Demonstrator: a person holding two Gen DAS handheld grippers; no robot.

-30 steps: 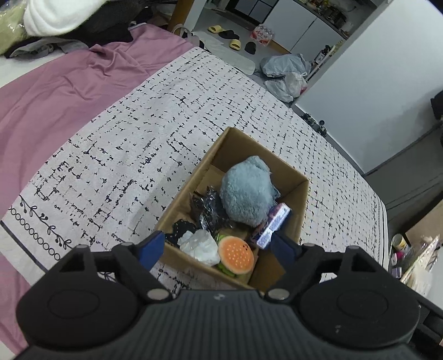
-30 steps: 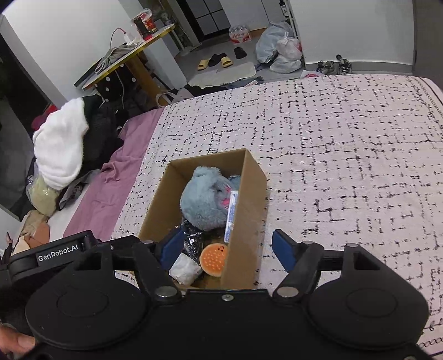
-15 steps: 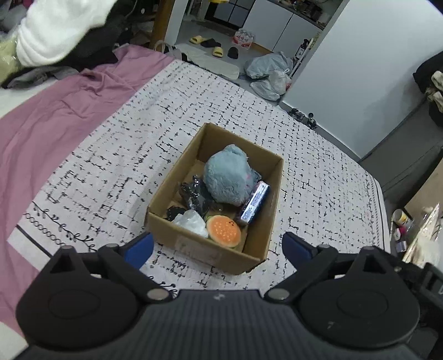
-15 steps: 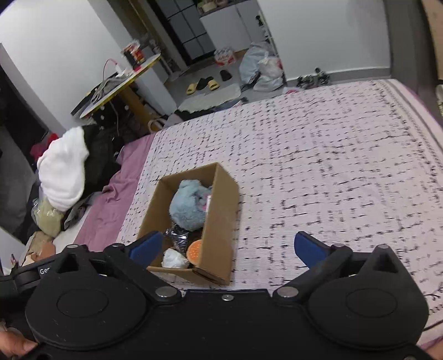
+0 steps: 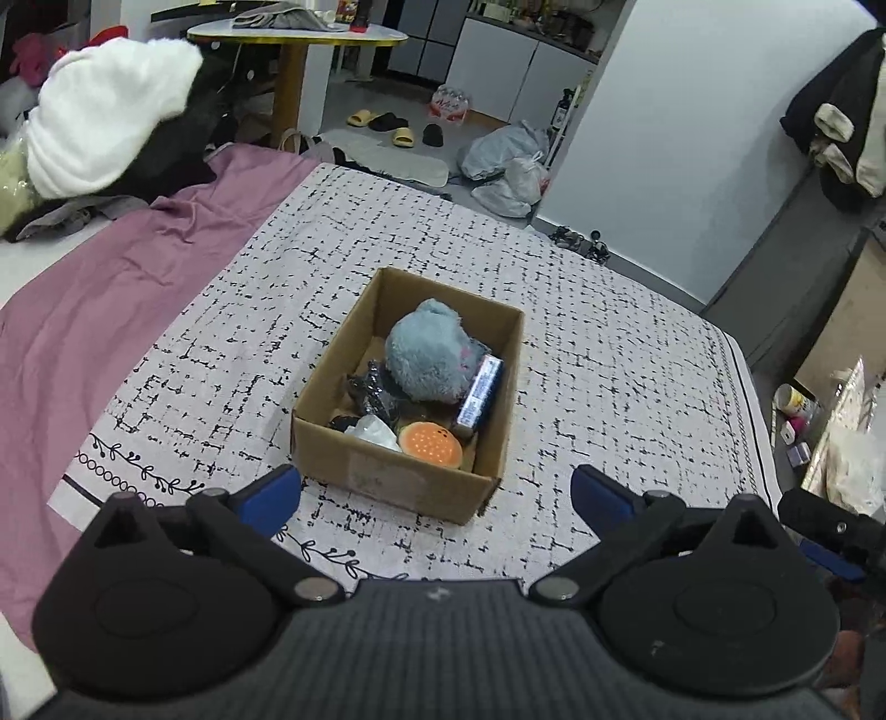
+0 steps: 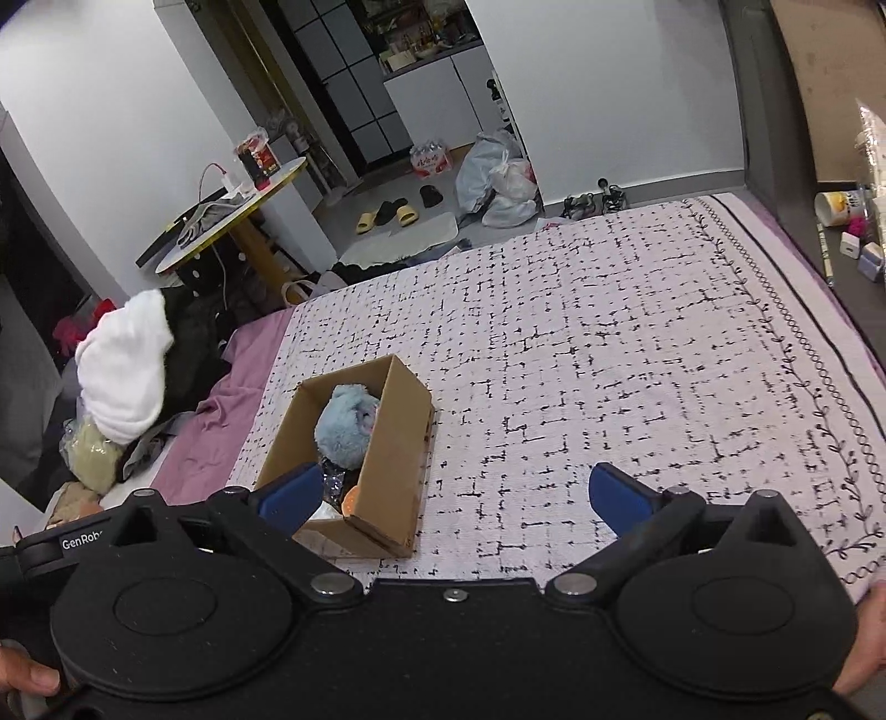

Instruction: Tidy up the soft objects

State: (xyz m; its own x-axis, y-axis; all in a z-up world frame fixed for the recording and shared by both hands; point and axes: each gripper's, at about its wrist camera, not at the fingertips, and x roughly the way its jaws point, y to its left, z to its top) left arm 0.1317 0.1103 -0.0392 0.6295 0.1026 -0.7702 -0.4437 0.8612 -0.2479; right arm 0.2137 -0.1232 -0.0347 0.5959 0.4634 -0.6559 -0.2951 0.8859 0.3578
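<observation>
A cardboard box [image 5: 387, 482] stands on the patterned bedspread [image 5: 609, 354]. Inside lie a blue-grey plush [image 5: 429, 357], an orange burger toy [image 5: 431, 443], a black crinkled bag [image 5: 371, 393], a white wrapped item [image 5: 374, 431] and a small blue-white packet [image 5: 479, 394]. My left gripper [image 5: 434, 490] is open and empty, held back from the box's near wall. My right gripper [image 6: 454, 493] is open and empty, raised above the bed; the box [image 6: 398, 459] with the plush [image 6: 346, 423] sits at its lower left.
A purple sheet [image 5: 99, 310] covers the bed's left part, with a pile of white and dark clothes [image 5: 105, 122] beyond. A yellow-edged table [image 5: 299, 36], slippers and bags stand on the floor past the bed. Small items sit right of the bed [image 5: 797, 410].
Both grippers have pulled back and up from the box, and their fingers have opened wider. The box and its contents stay put.
</observation>
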